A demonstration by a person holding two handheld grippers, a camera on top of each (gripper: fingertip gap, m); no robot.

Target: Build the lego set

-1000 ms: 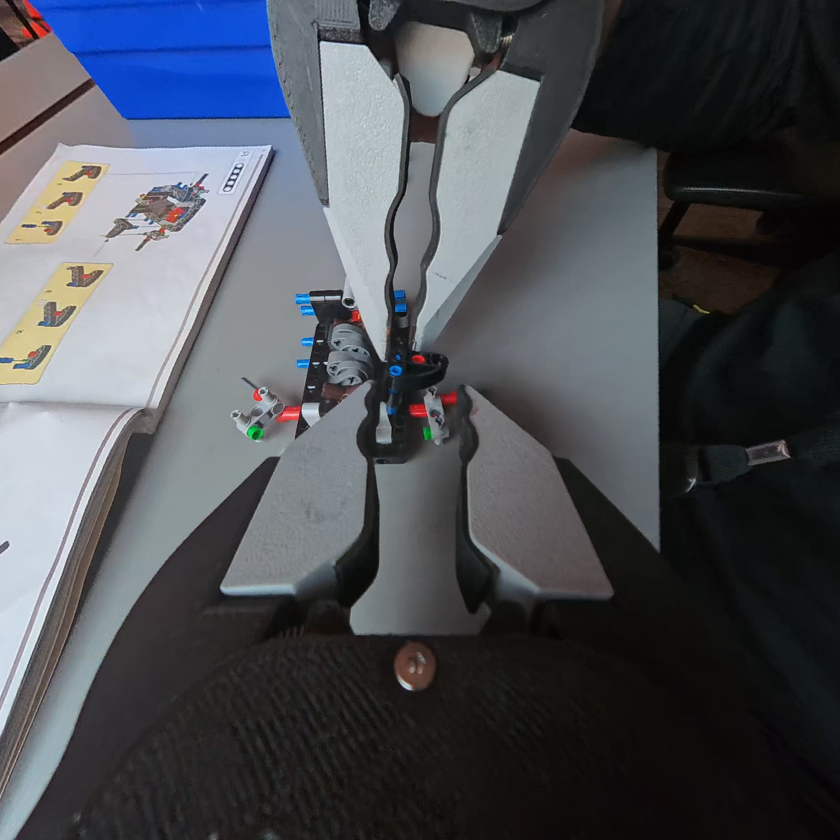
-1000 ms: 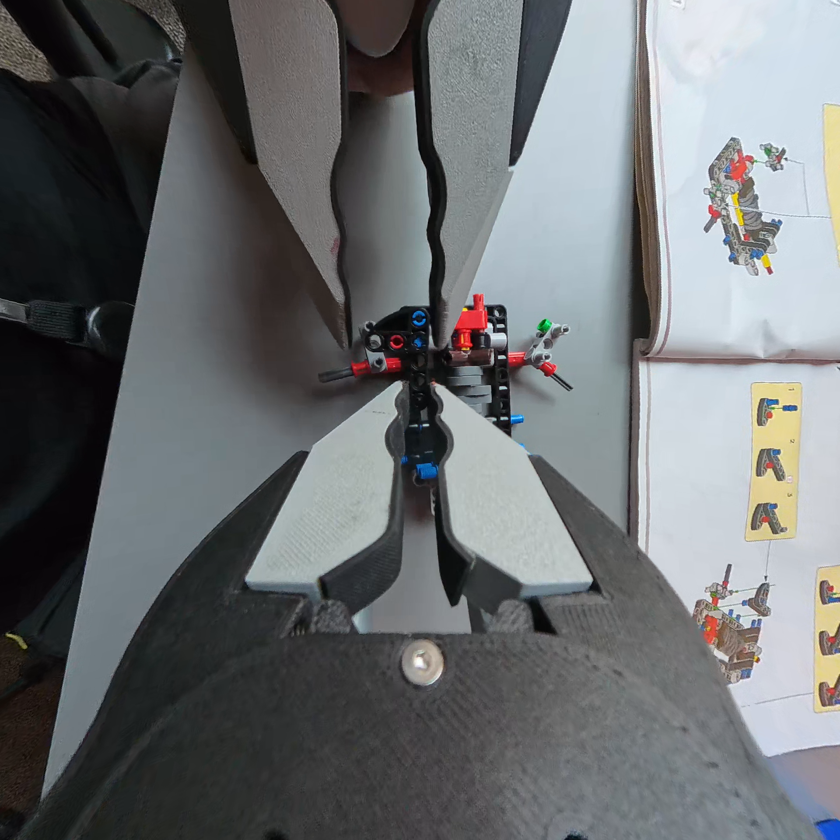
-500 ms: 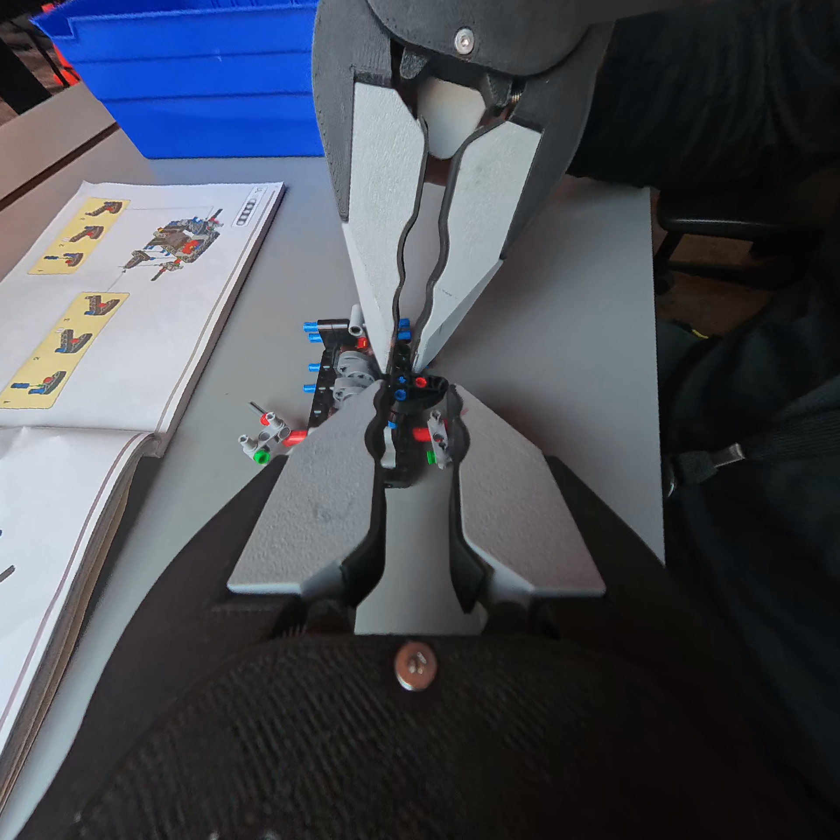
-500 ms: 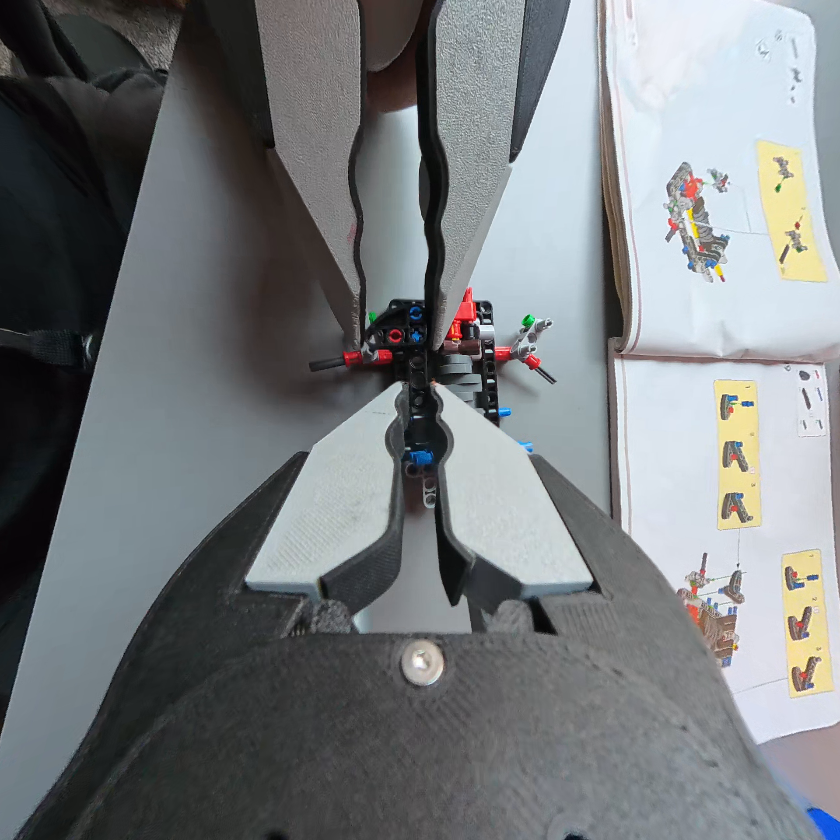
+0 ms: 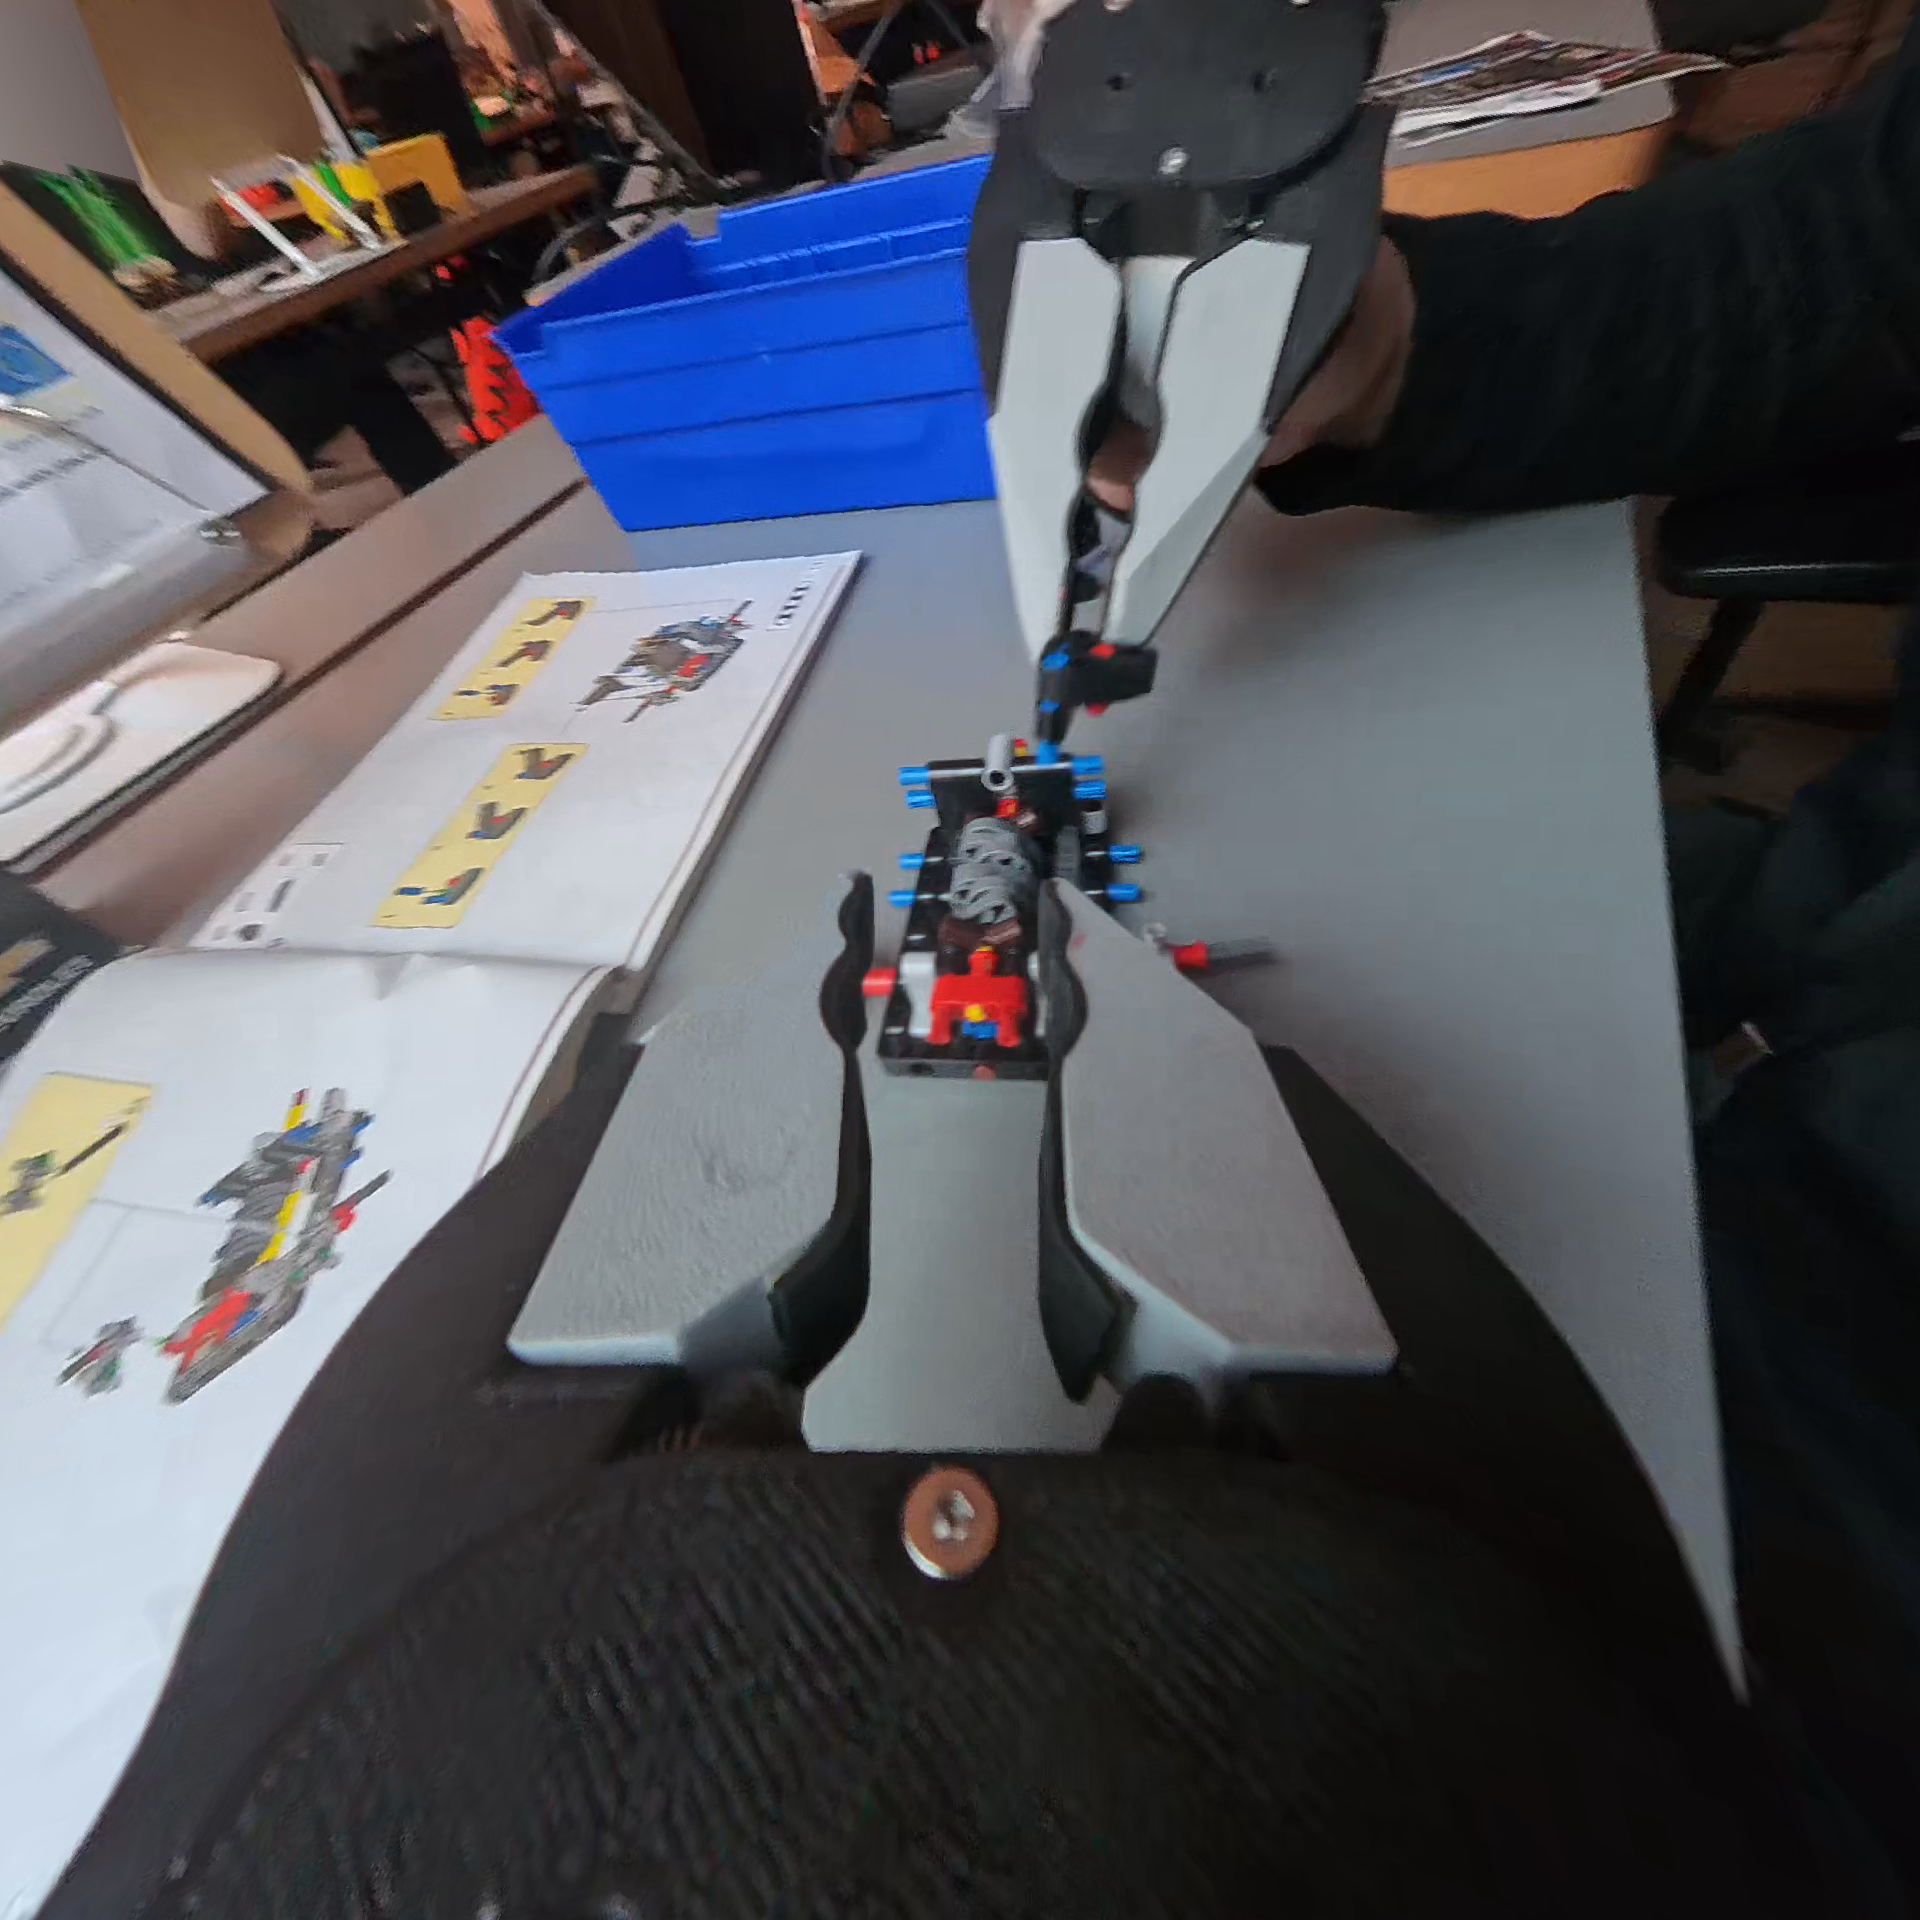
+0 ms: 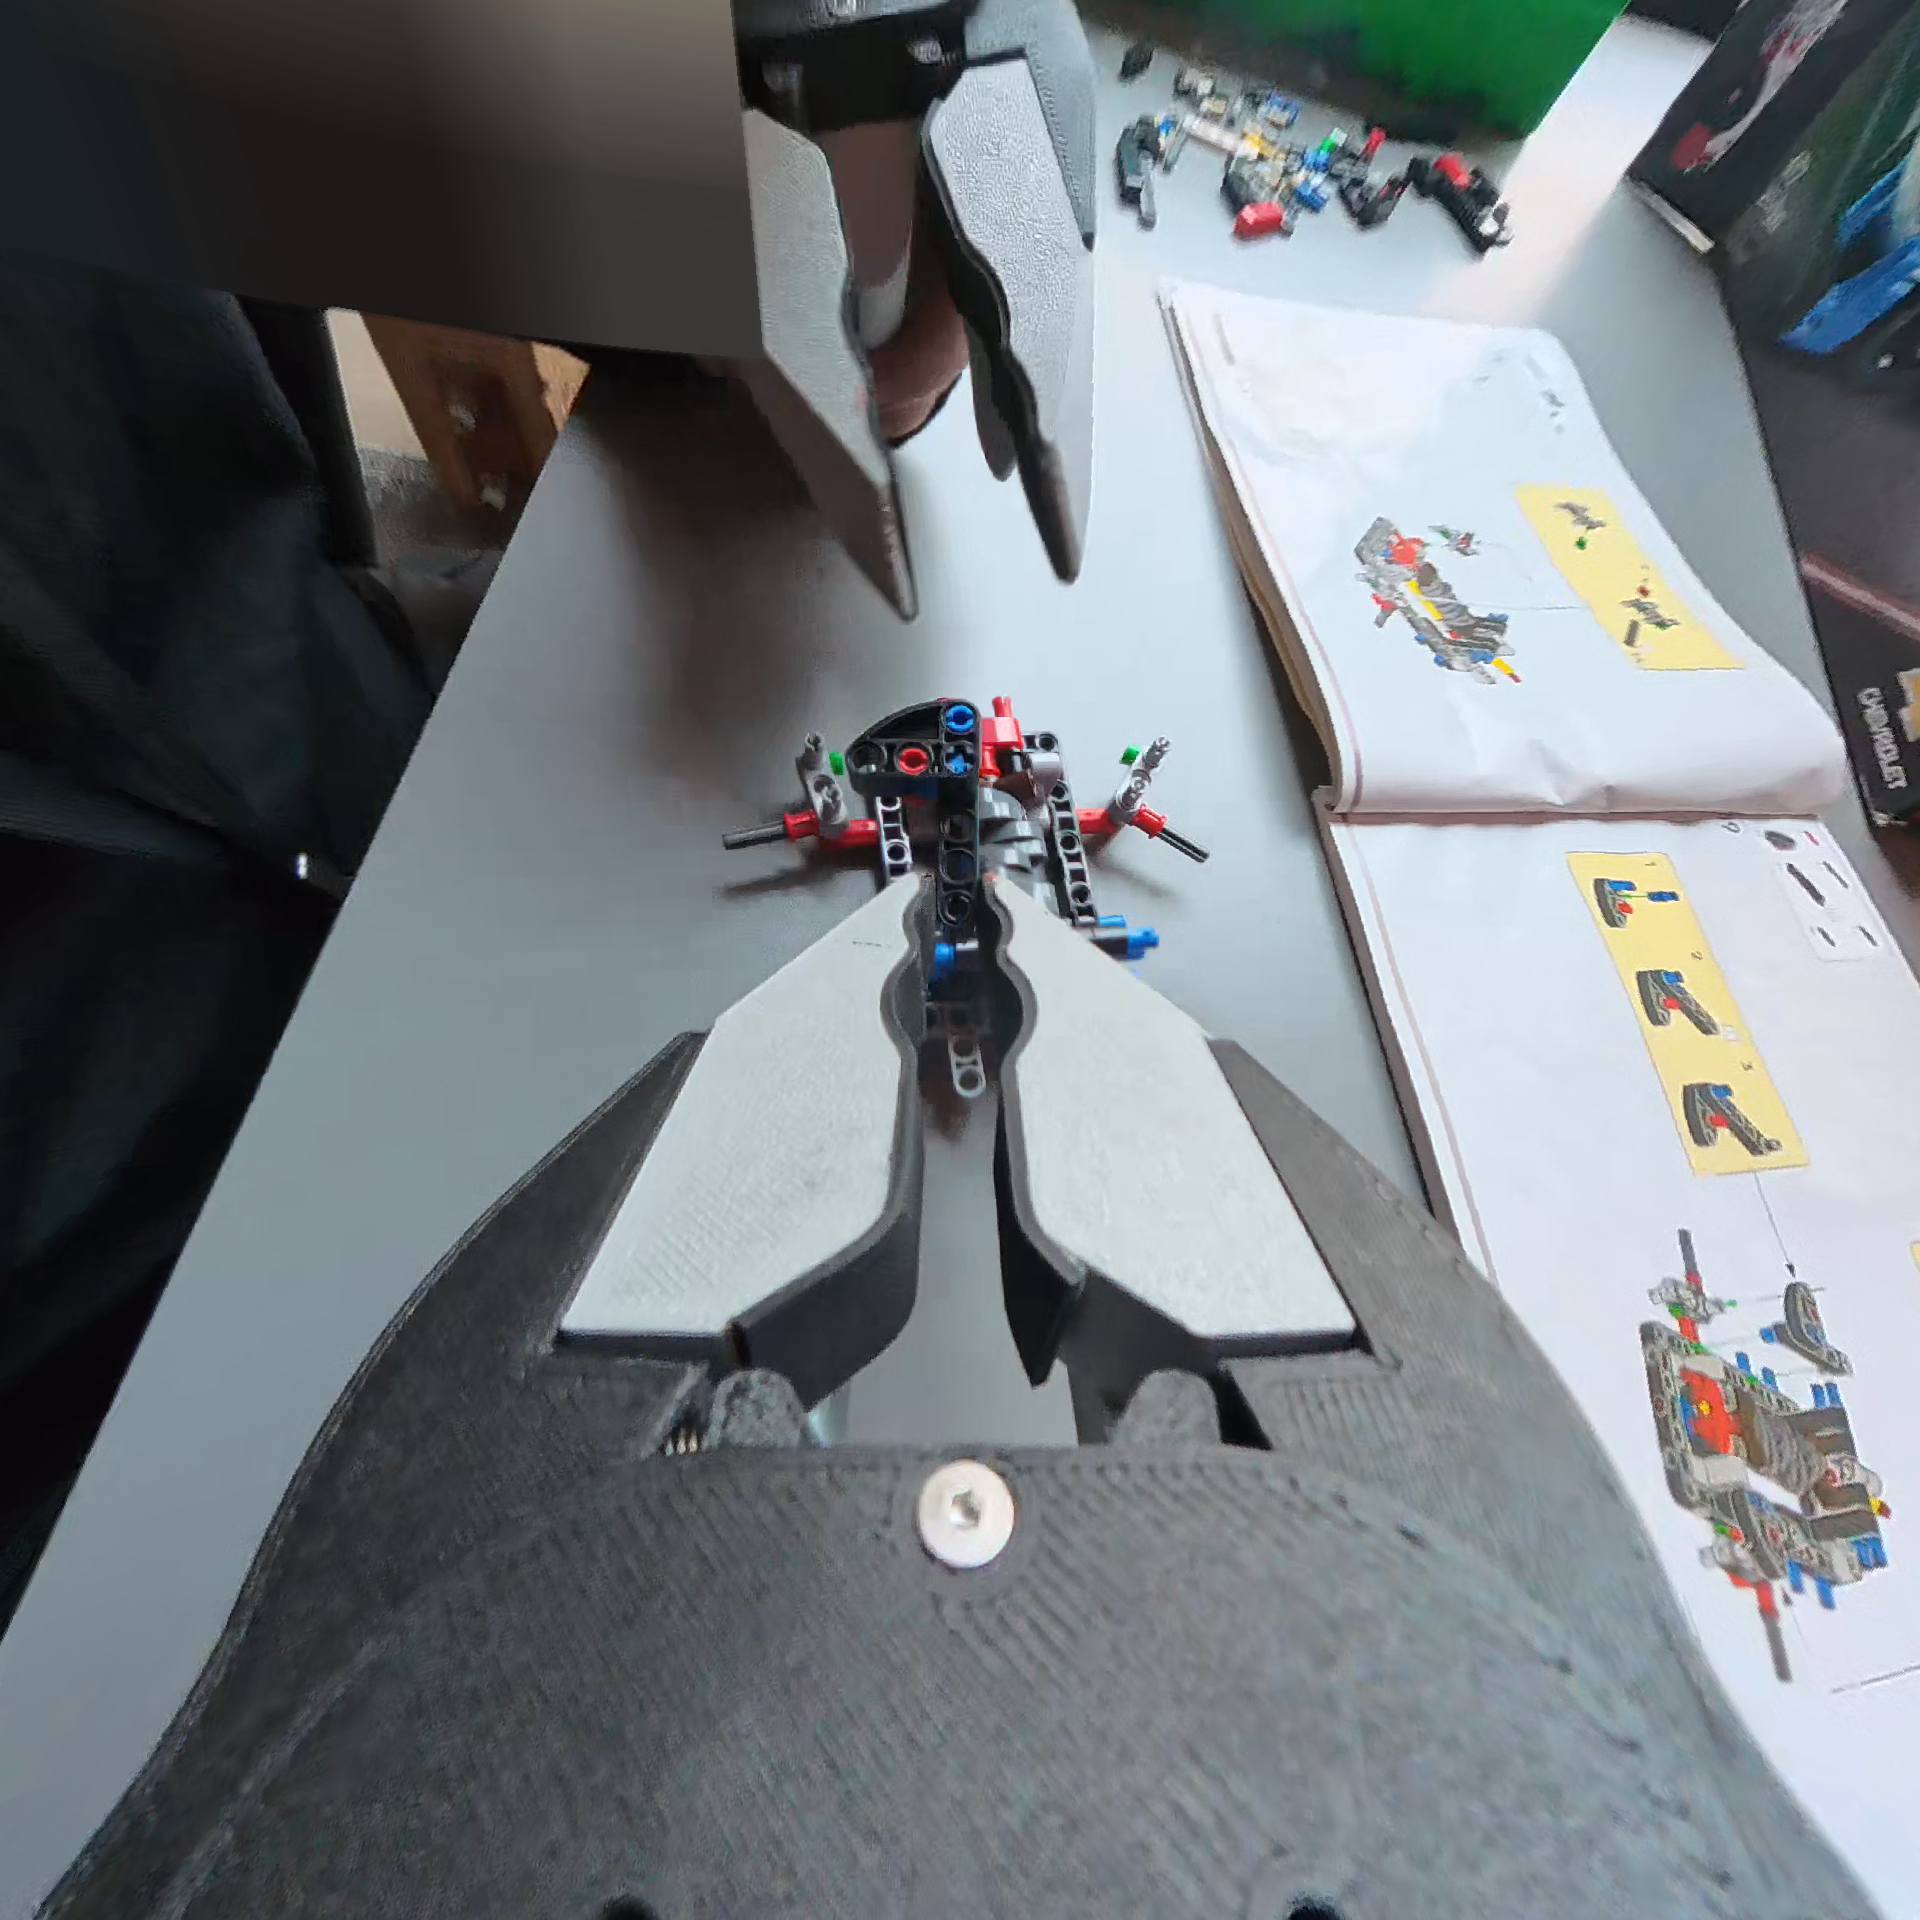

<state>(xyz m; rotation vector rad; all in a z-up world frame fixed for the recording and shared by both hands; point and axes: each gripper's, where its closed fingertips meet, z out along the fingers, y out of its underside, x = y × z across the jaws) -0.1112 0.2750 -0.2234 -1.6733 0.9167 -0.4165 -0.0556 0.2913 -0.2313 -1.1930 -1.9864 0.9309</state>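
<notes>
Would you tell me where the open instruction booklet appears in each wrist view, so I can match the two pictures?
Left wrist view: the instruction booklet fills the left side, left of the lego model.
Right wrist view: the booklet runs down the right side, right of the model.
Shared landmark: the lego model, near centre in both.

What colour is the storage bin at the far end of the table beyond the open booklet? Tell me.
Blue. The storage bin shows best in the left wrist view.
</notes>
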